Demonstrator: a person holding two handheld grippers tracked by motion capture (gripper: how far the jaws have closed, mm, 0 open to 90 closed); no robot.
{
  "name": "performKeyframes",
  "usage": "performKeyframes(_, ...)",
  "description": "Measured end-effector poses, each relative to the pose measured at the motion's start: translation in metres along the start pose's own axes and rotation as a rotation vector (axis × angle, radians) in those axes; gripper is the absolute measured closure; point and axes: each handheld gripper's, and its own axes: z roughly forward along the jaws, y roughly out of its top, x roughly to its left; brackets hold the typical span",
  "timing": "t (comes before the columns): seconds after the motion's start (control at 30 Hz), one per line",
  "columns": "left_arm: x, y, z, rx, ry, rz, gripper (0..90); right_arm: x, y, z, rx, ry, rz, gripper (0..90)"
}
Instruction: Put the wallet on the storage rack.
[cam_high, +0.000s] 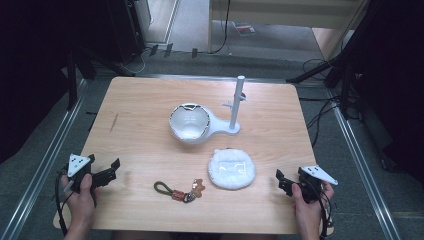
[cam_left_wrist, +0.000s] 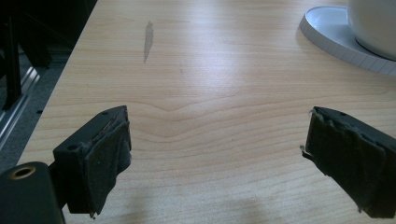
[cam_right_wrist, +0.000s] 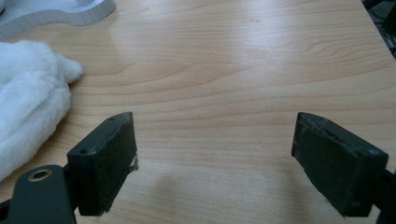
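A white bowl (cam_high: 189, 123) rests on a white stand base (cam_high: 220, 127) with an upright post (cam_high: 236, 102) at the table's middle. In front of it lies a fluffy white pouch (cam_high: 231, 169), and to its left a keychain (cam_high: 180, 191) with a green loop and small charms. My left gripper (cam_high: 106, 173) stands open at the front left with bare table between its jaws. At the front right my right gripper (cam_high: 282, 181) is open too, with the fluffy white pouch (cam_right_wrist: 28, 102) to its left. The stand base (cam_left_wrist: 336, 37) and the bowl (cam_left_wrist: 373, 23) lie ahead of the left gripper (cam_left_wrist: 215, 158).
The wooden table (cam_high: 145, 105) has a dark scratch (cam_high: 114, 122) at its left. Metal rails (cam_high: 45, 165) run along both sides on the floor. Cables (cam_high: 320, 115) and black stands sit past the right edge.
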Motion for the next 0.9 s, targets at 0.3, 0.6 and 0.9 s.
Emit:
performKeyframes(0.3,0.0,0.0,0.0,0.002,-0.005,-0.002,7.3,0.018,0.004,-0.001,0.013,0.032,-0.046,13.1)
performKeyframes(0.6,0.0,0.0,0.001,0.001,-0.006,-0.003,7.3,0.06,0.021,0.006,0.036,0.164,-0.052,9.3)
performKeyframes(0.9,0.0,0.0,0.001,0.004,-0.006,-0.001,7.3,0.091,0.024,0.025,0.116,0.257,-0.044,5.4)
